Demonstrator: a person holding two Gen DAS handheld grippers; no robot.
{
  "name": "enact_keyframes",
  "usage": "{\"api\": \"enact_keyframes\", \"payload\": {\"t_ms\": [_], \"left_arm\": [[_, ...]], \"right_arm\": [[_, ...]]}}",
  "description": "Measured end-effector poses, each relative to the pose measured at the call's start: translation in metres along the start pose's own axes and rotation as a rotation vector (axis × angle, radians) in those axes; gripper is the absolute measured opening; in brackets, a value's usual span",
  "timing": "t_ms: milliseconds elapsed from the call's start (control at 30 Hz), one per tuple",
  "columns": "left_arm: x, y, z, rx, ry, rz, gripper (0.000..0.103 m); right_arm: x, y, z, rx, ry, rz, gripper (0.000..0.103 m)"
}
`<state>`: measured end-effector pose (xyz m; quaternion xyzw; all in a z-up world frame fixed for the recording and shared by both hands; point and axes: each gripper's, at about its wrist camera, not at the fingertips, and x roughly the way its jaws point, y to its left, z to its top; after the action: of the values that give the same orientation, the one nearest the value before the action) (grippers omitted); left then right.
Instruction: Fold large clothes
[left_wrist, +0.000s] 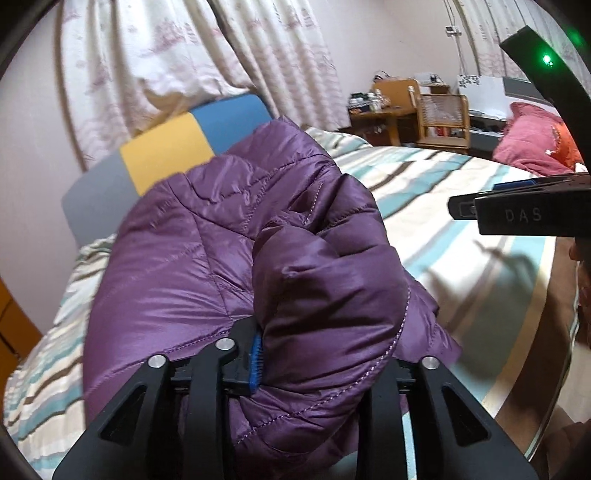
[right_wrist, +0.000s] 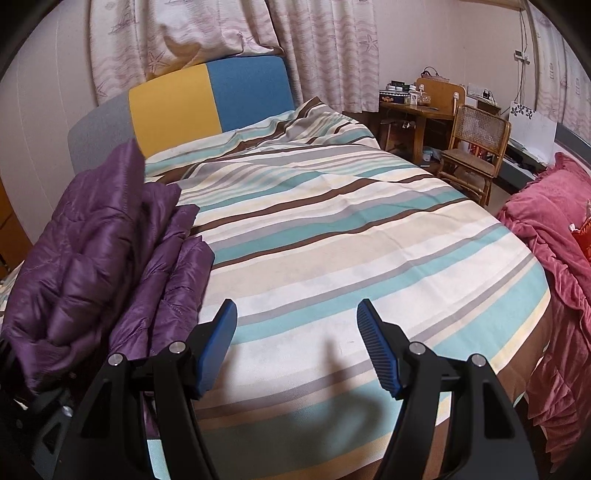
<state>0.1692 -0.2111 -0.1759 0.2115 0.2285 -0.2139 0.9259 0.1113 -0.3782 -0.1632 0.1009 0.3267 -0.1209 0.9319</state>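
Note:
A purple quilted puffer jacket (left_wrist: 229, 258) is bunched up and held above the striped bed (left_wrist: 461, 229). My left gripper (left_wrist: 317, 369) is shut on a thick fold of the jacket; only its left blue pad (left_wrist: 255, 360) shows, the right finger is hidden by fabric. In the right wrist view the jacket (right_wrist: 92, 258) hangs at the left above the bed (right_wrist: 332, 221). My right gripper (right_wrist: 297, 347) is open and empty, to the right of the jacket, over the bed's front part. It also shows at the right edge of the left wrist view (left_wrist: 517, 214).
A headboard with grey, yellow and blue panels (right_wrist: 207, 99) stands at the bed's far end, curtains behind it. A pink quilt (right_wrist: 554, 240) lies at the right. A wooden desk (right_wrist: 417, 110) and a cane chair (right_wrist: 476, 147) stand at the back right.

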Motion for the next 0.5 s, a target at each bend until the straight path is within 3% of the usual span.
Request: {"api": "enact_keyframes", "payload": {"t_ms": [67,133,200,400,500], "left_arm": [[0.002,0.000,0.001,-0.004,0.007,-0.026,0.038],[0.000,-0.001,0.002,-0.013,-0.001,-0.070,0.056],[-0.006,0.002,0.004,-0.048,-0.019,-0.133,0.066],[-0.037,0.031,0.009,-0.261,-0.083,-0.306,0.071],[-0.060,0.046,0.011,-0.336,-0.150,-0.341,0.078]], "right_arm": [[0.000,0.003,-0.001,-0.002,0.003,0.004,0.067],[0.001,0.006,-0.002,-0.008,0.007,0.010,0.067],[0.000,0.008,-0.002,-0.014,0.005,0.014,0.067],[-0.001,0.008,-0.001,-0.016,-0.003,0.013,0.068],[-0.001,0.008,-0.001,-0.016,-0.003,0.016,0.068]]}}
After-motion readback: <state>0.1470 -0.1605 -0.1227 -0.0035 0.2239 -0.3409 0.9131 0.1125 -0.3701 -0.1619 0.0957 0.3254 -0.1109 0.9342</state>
